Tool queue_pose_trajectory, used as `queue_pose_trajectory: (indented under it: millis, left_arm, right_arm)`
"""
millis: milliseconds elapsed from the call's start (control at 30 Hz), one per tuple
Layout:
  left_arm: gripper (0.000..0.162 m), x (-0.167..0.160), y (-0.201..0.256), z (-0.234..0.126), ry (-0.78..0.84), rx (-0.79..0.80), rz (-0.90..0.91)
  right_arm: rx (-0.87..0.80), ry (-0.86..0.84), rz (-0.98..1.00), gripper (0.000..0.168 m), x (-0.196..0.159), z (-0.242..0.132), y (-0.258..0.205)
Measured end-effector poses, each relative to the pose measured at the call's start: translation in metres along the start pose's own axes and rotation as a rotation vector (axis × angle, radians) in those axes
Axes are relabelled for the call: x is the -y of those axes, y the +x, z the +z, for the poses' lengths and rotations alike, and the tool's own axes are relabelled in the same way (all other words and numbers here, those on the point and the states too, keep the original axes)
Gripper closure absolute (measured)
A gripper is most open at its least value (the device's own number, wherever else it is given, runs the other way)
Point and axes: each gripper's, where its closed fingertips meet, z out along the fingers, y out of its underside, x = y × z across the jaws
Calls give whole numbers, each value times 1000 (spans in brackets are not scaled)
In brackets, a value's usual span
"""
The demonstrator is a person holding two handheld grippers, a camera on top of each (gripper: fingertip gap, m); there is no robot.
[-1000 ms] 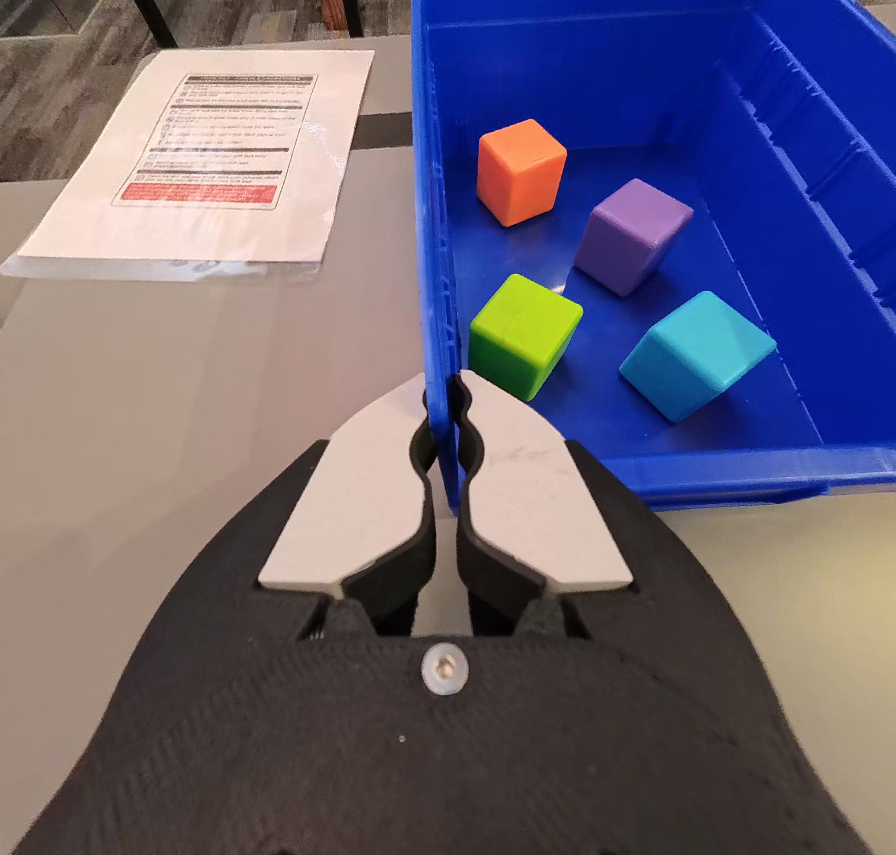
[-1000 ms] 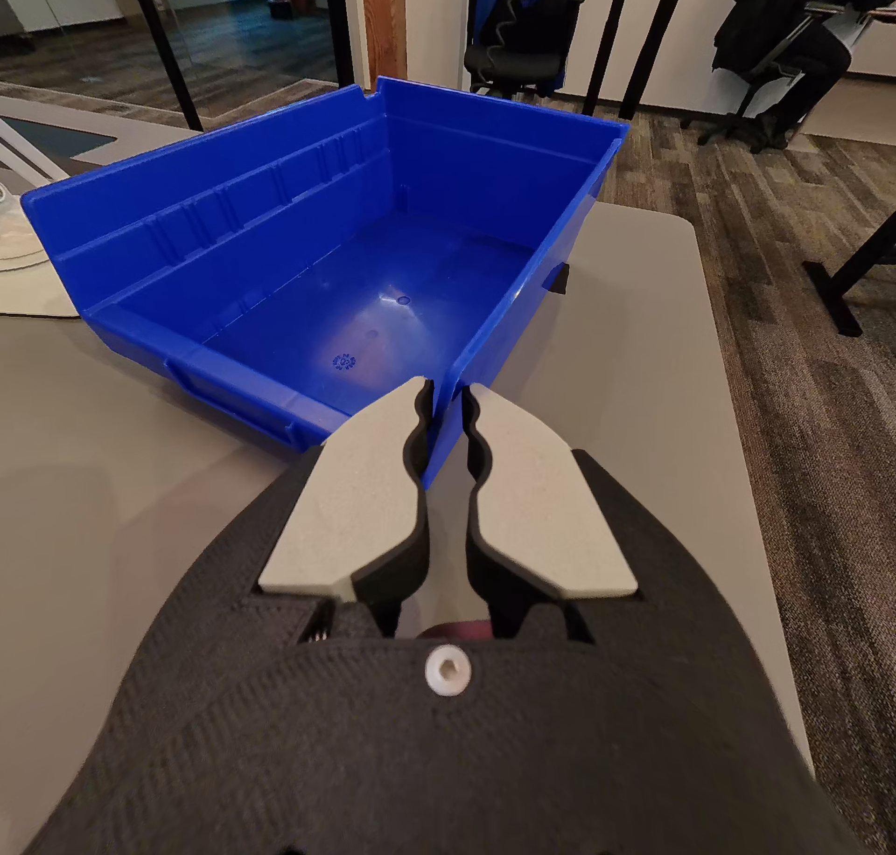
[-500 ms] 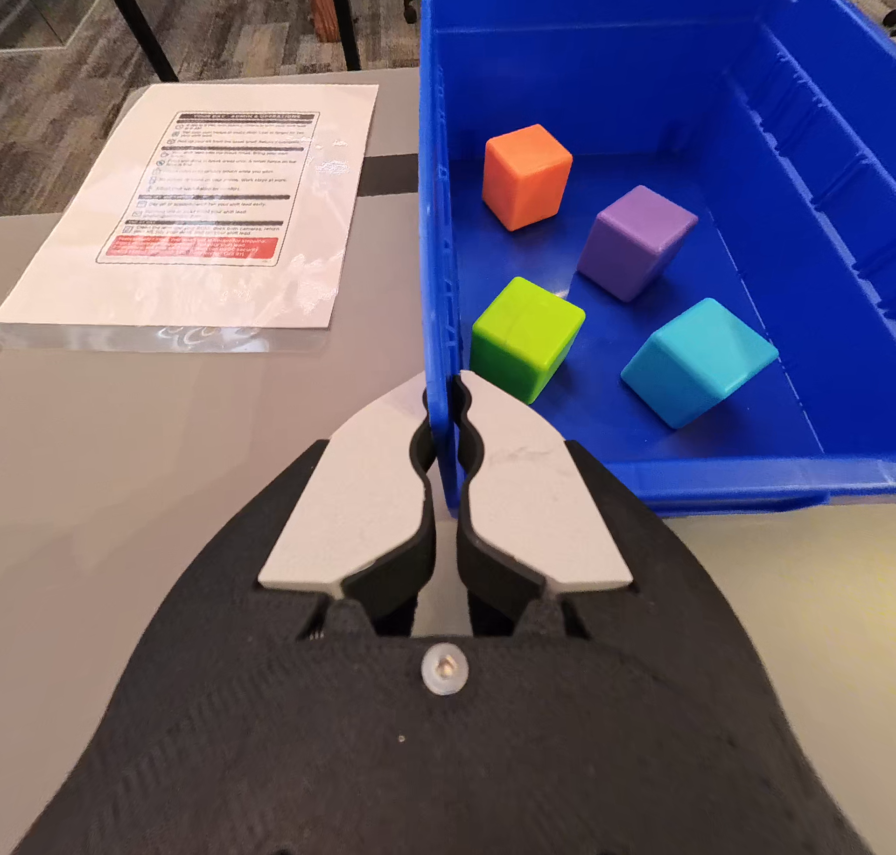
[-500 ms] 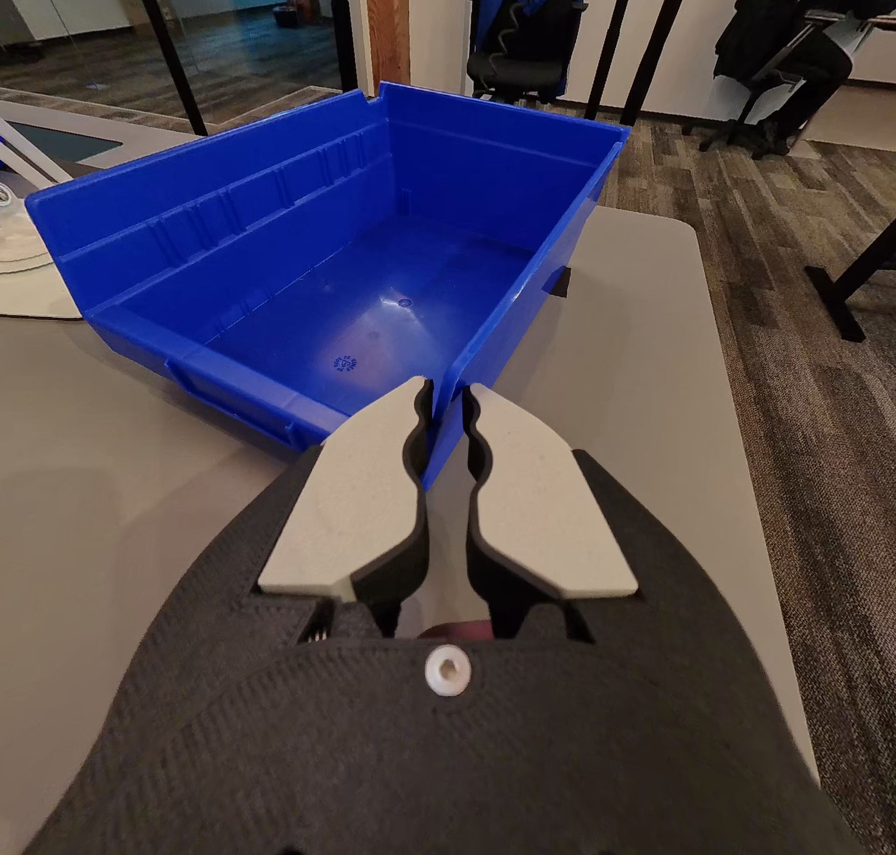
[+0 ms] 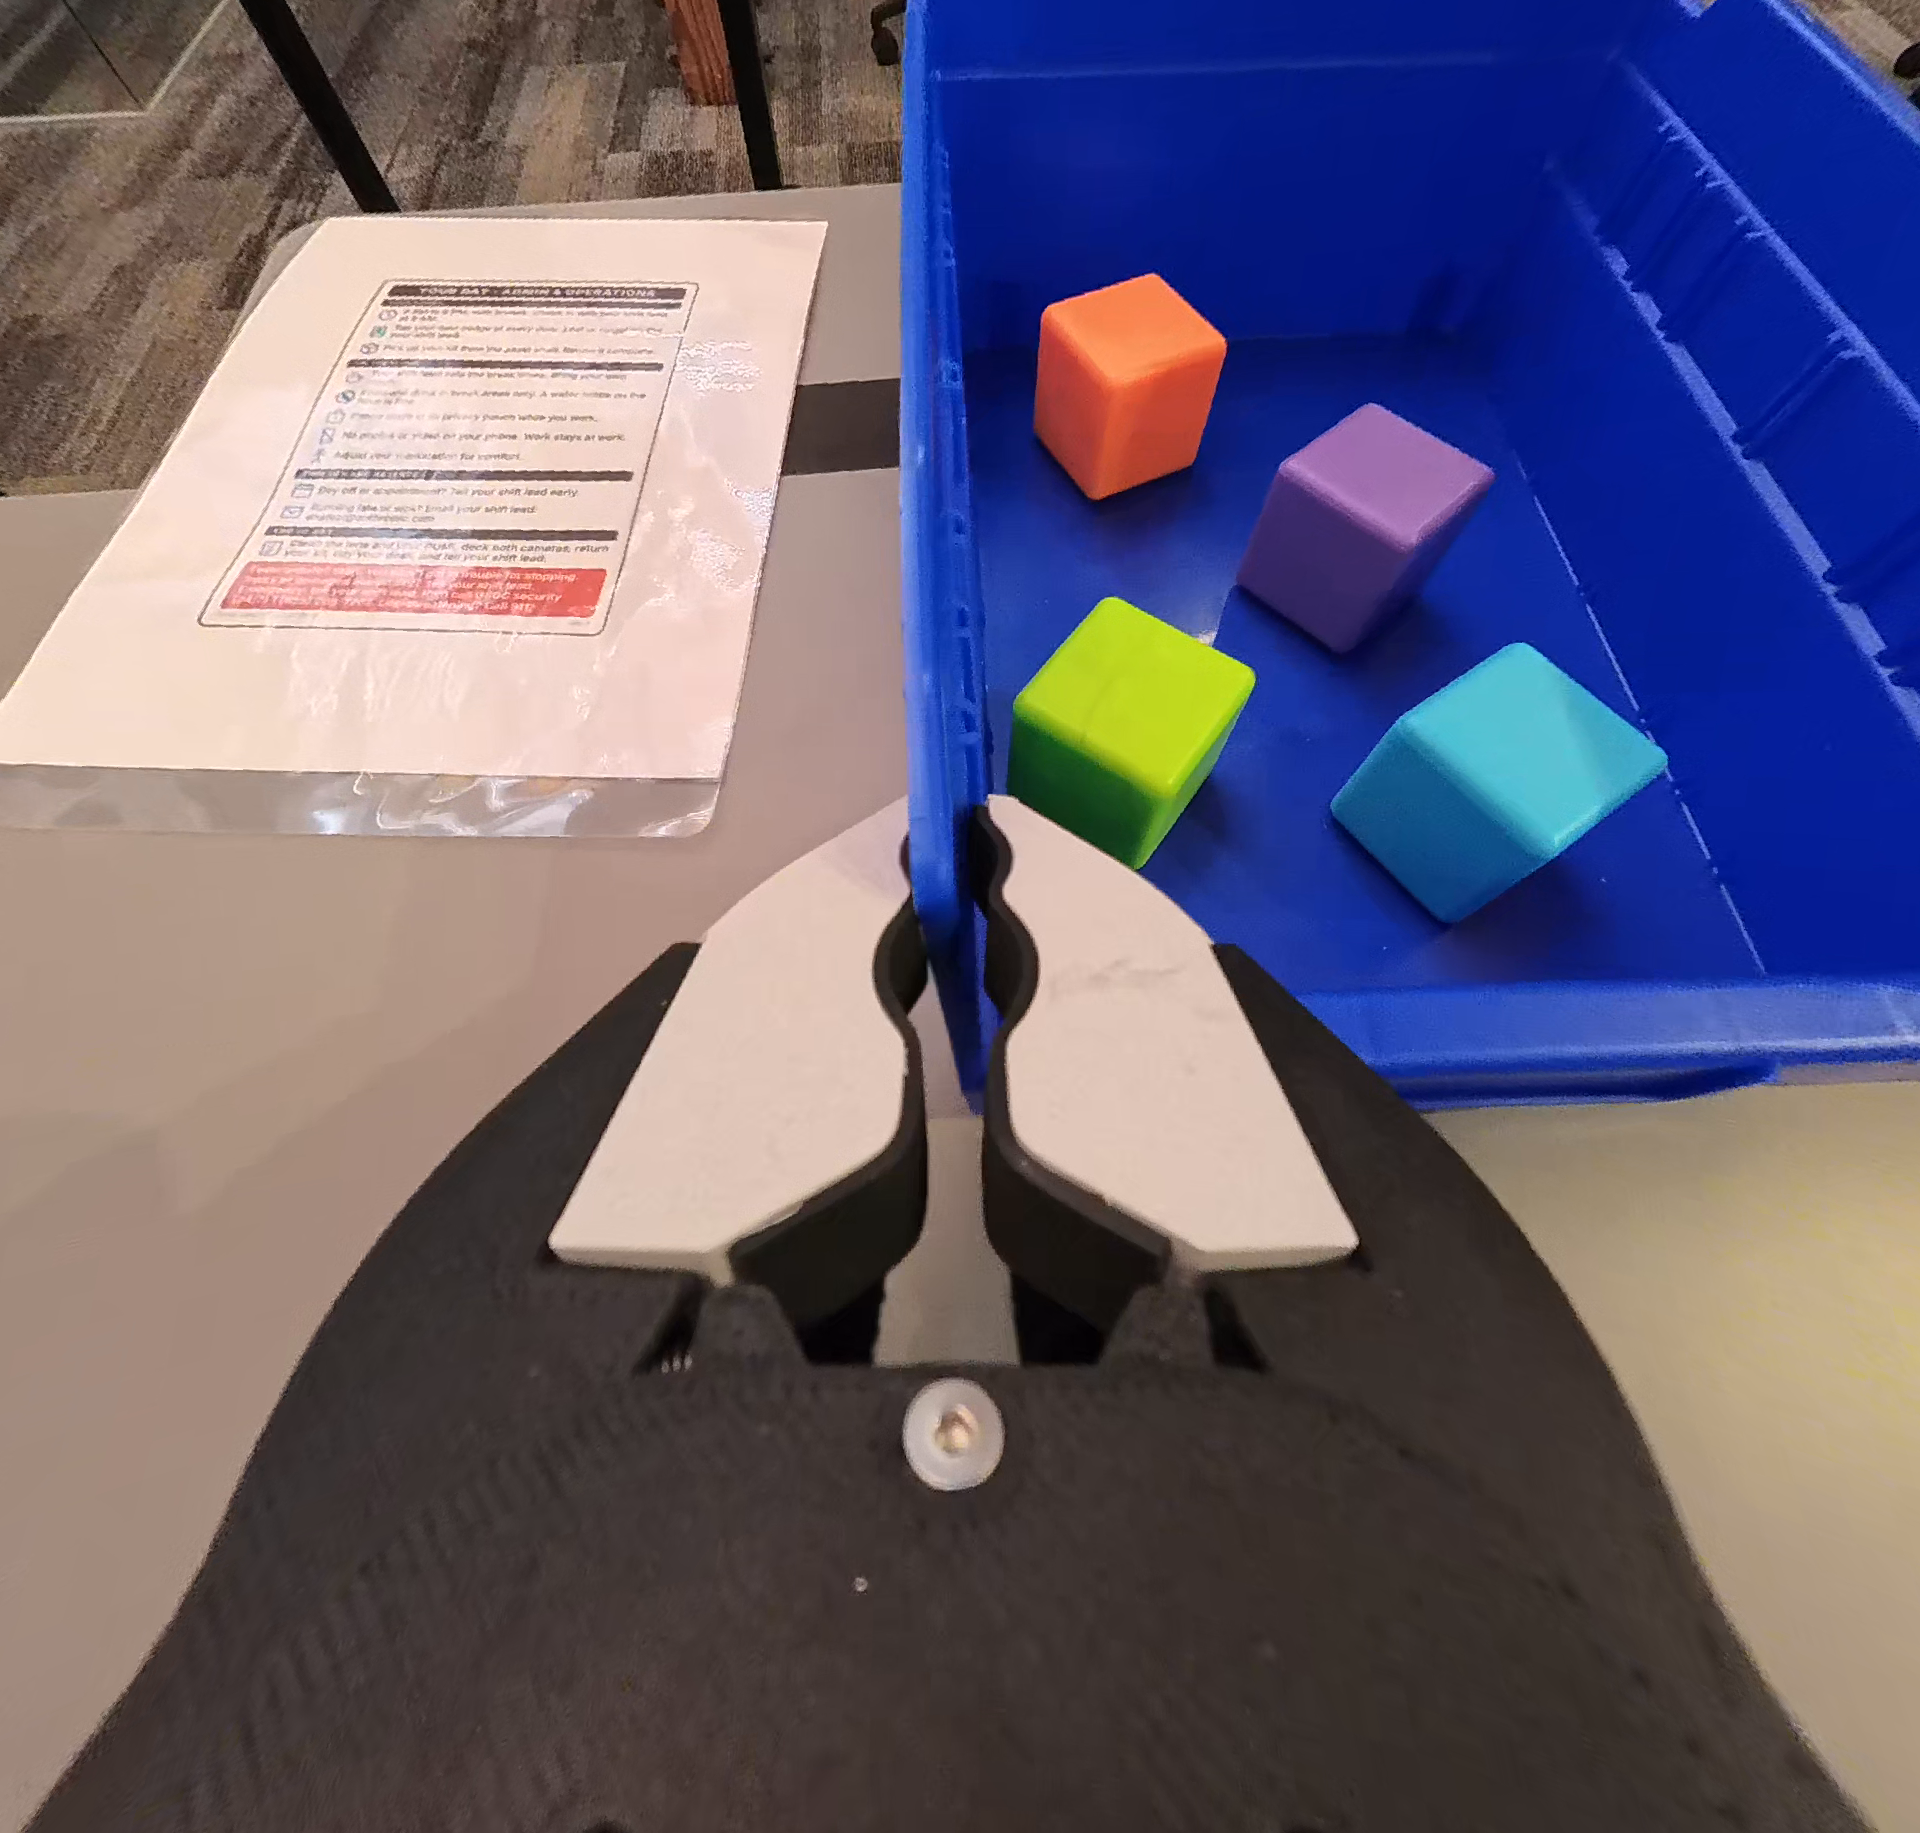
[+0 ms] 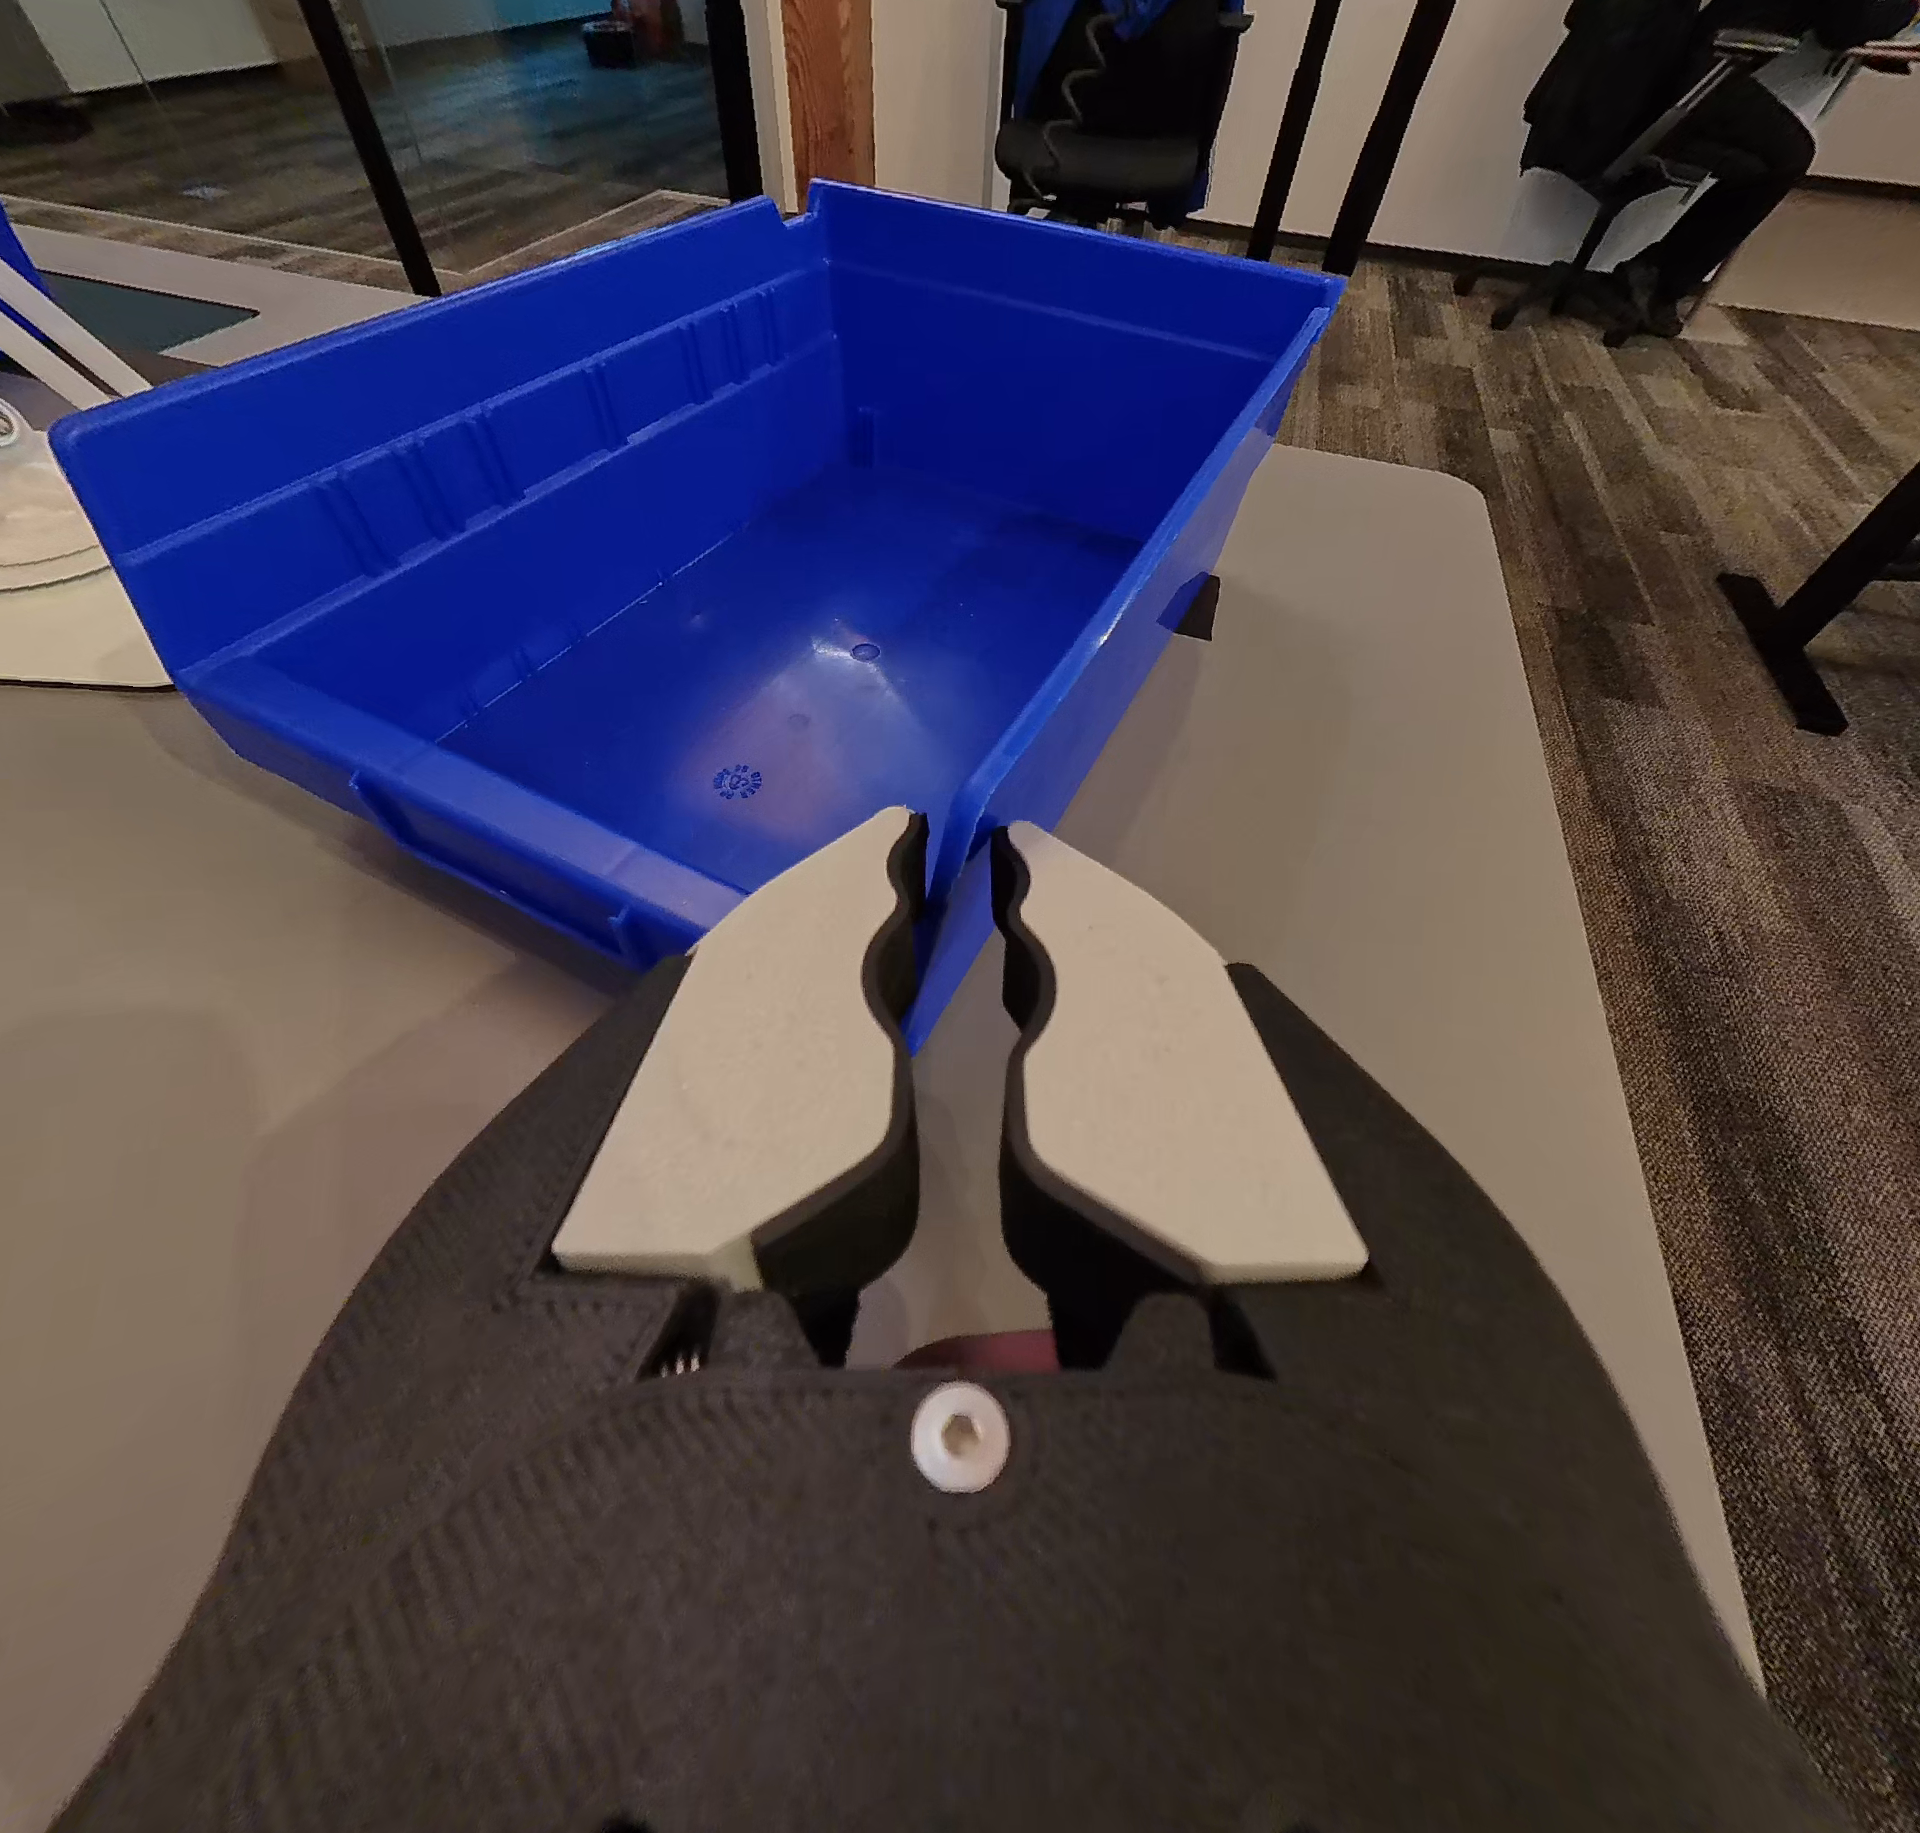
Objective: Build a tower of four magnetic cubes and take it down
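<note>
The glossy blue plastic bin [image 5: 1247,173] holds four plain plastic cubes: orange [image 5: 1127,386], purple [image 5: 1361,526], lime green [image 5: 1127,729], turquoise [image 5: 1496,781]. Left of the tool, the white laminated sheet [image 5: 436,505] has a red band.

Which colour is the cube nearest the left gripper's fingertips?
Lime green cube, clearest in the left wrist view.

You've a grey table [image 5: 312,1056] — a blue bin [image 5: 1558,1040] sits on it, with a laminated sheet [image 5: 436,703] lying flat beside it toward the far edge.
</note>
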Motion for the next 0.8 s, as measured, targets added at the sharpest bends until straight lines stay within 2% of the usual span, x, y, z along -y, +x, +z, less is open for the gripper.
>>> queue_pose_trajectory:
  millis: [33, 100, 133, 233, 300, 400, 467, 533, 633, 800]
  left_arm:
    - [154, -2, -1, -1, -5, 3, 1]
    - [119, -5, 0, -5, -4, -24, -29]
    - [111, -5, -1, -11, 15, -37, -45]
    - [104, -1, -8, -37, 103, 6, -59]
    - [106, 4, -6, -57, 150, 40, -35]
    - [117, 10, 15, -86, 218, 91, 24]
    - [123, 21, 48, -102, 320, 75, 37]
    - [139, 27, 82, -108, 376, 87, 92]
    - [162, 38, 138, -104, 423, 66, 200]
    - [162, 47, 226, -83, 418, -102, 168]
  right_arm:
    - [1, 1, 4, 157, 0, 0, 0]
    - [2, 10, 9, 154, 1, -1, 1]
    - [3, 19, 9, 153, 2, -1, 0]
    - [-49, 22, -8, 147, 4, -5, 7]
    - [-125, 49, -60, 140, 13, -14, 12]
    - [-217, 167, -115, 145, 41, -32, 5]
    - [-178, 274, -83, 154, 62, -38, -19]
    - [-118, 328, -101, 168, 74, -34, -51]
    - [-29, 353, -212, 168, 78, -20, -114]
    - [206, 367, -252, 168, 81, 2, -245]
